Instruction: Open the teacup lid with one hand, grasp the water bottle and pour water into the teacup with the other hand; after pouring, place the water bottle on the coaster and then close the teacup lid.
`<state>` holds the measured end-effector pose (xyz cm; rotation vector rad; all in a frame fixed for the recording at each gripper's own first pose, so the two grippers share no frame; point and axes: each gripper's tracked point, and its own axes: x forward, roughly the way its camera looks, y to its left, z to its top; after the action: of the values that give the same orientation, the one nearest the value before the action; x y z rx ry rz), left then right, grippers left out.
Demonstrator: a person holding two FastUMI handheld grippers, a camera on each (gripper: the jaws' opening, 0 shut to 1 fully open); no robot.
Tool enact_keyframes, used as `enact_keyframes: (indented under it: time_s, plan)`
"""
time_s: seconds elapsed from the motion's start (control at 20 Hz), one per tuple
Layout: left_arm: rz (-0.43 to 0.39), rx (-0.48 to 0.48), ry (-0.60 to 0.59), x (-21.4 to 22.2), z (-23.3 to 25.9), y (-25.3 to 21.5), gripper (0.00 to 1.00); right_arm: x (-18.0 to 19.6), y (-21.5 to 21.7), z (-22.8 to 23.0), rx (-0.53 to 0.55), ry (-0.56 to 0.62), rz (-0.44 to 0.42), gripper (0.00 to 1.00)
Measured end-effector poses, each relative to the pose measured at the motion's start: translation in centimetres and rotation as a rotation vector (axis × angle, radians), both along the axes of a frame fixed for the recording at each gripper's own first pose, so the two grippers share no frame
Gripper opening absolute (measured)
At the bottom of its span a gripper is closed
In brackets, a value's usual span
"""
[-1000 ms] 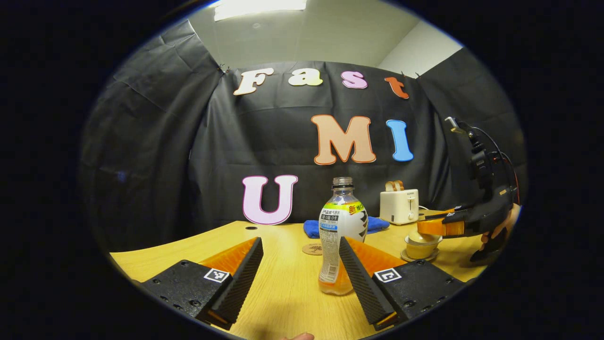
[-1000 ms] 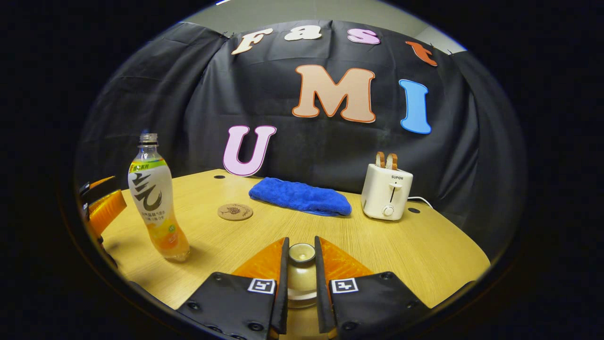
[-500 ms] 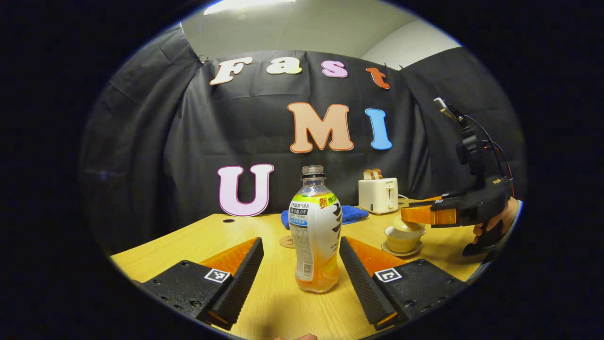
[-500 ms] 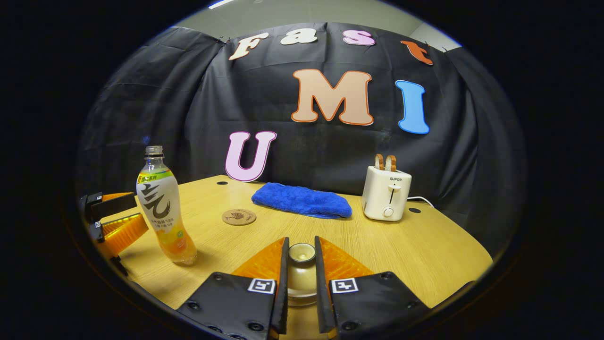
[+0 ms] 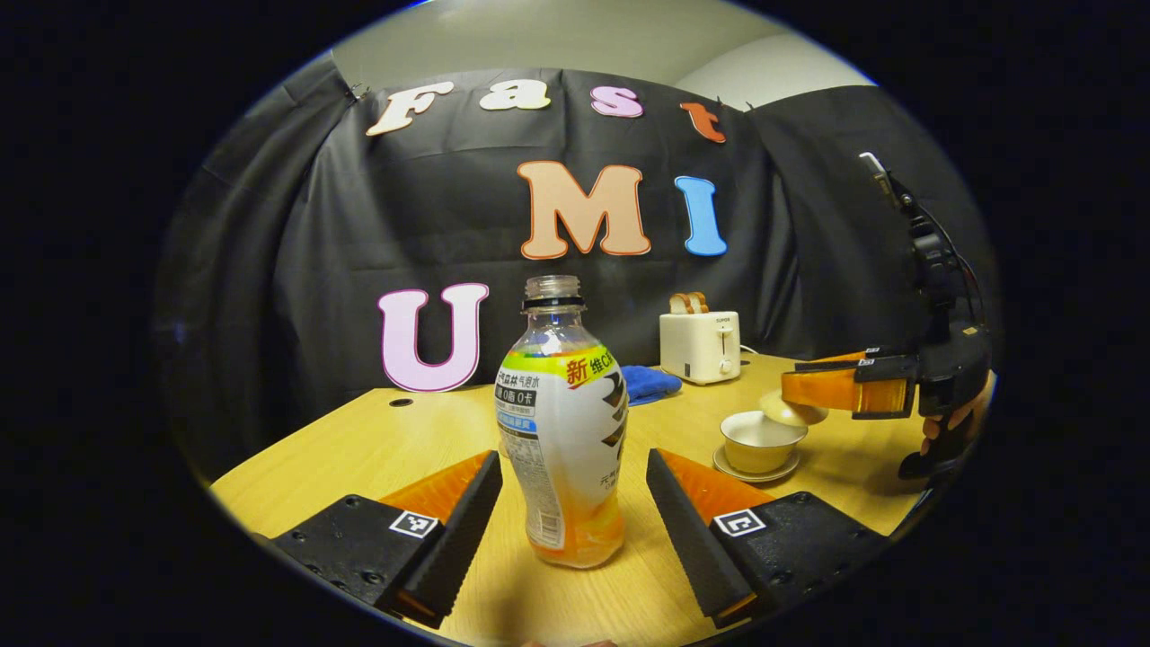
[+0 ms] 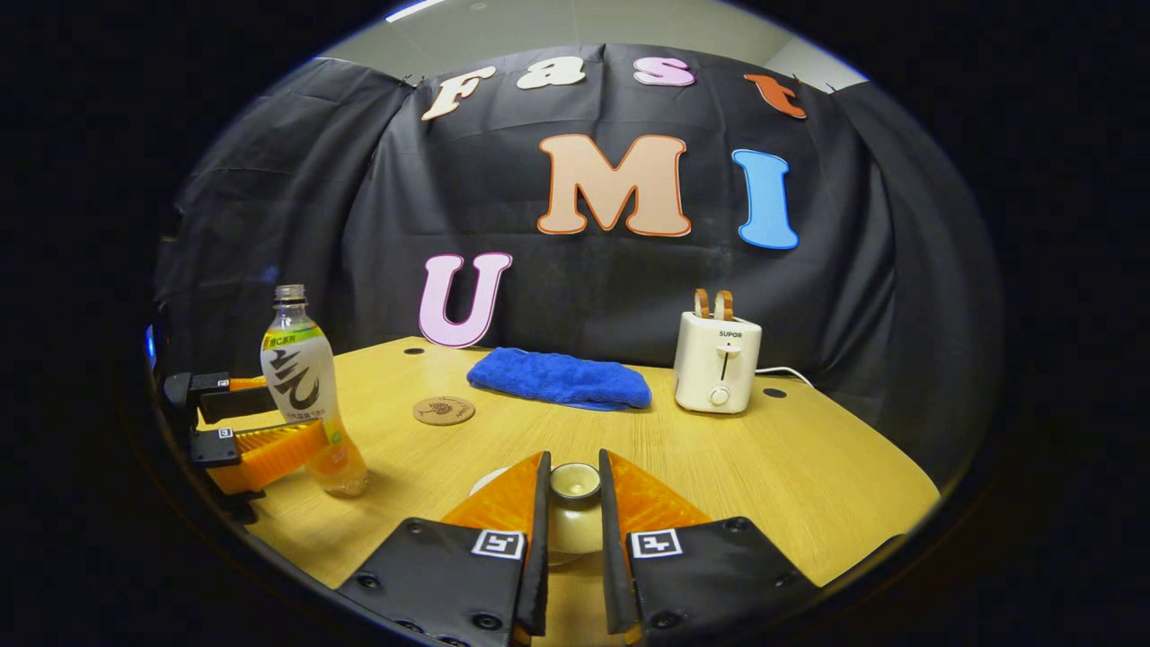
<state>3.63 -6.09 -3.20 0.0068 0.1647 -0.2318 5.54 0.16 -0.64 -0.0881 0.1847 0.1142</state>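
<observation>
An uncapped water bottle (image 5: 557, 431) with a little orange liquid stands on the wooden table (image 5: 377, 440). My left gripper (image 5: 570, 517) is open, one finger on each side of the bottle, neither touching it. In the right gripper view the bottle (image 6: 301, 386) sits at the left with the left gripper (image 6: 256, 427) around its lower half. My right gripper (image 6: 572, 526) is shut on the knob of the teacup lid (image 6: 575, 485). In the left gripper view the lid (image 5: 791, 409) hangs above and right of the open teacup (image 5: 759, 440) on its saucer. A round coaster (image 6: 444, 410) lies beyond.
A blue cloth (image 6: 559, 377) lies at the back of the table and a white toaster (image 6: 717, 359) stands to its right, its cord trailing off. A hand (image 5: 952, 427) holds the right gripper at the table's right edge.
My left gripper has moved forward, so the bottle now stands deeper between its fingers. My right gripper has lifted the lid off the teacup and carried it up and aside.
</observation>
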Motion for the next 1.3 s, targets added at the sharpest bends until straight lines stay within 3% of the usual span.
enact_keyframes:
  time_s: [0.2,0.25,0.3,0.45,0.8,1.0,1.3]
  plan:
    - [-0.003,-0.002,0.014,0.1,-0.2,-0.3,0.91,-0.1,-0.8,-0.2,0.010,0.004,-0.014,0.27]
    - [-0.005,-0.001,0.018,0.3,-0.3,-0.3,0.83,-0.2,-0.8,-0.3,0.009,0.006,-0.014,0.27]
    - [-0.004,0.003,0.020,0.4,-0.4,-0.2,0.80,-0.3,-0.9,-0.3,0.012,0.005,-0.012,0.31]
    - [0.004,0.000,0.018,0.5,-0.3,0.0,0.69,-0.6,-0.8,-0.3,0.013,0.004,-0.004,0.29]
    - [0.011,0.023,0.025,1.0,-0.4,0.3,0.58,-1.1,-2.1,0.4,0.008,-0.013,-0.015,0.29]
    - [0.009,0.109,0.013,1.7,0.3,0.6,0.56,-1.1,-3.4,0.8,0.007,-0.024,-0.034,0.27]
    - [-0.013,0.291,-0.005,3.2,1.3,0.9,0.56,-1.6,-5.0,0.9,0.010,-0.027,-0.053,0.31]
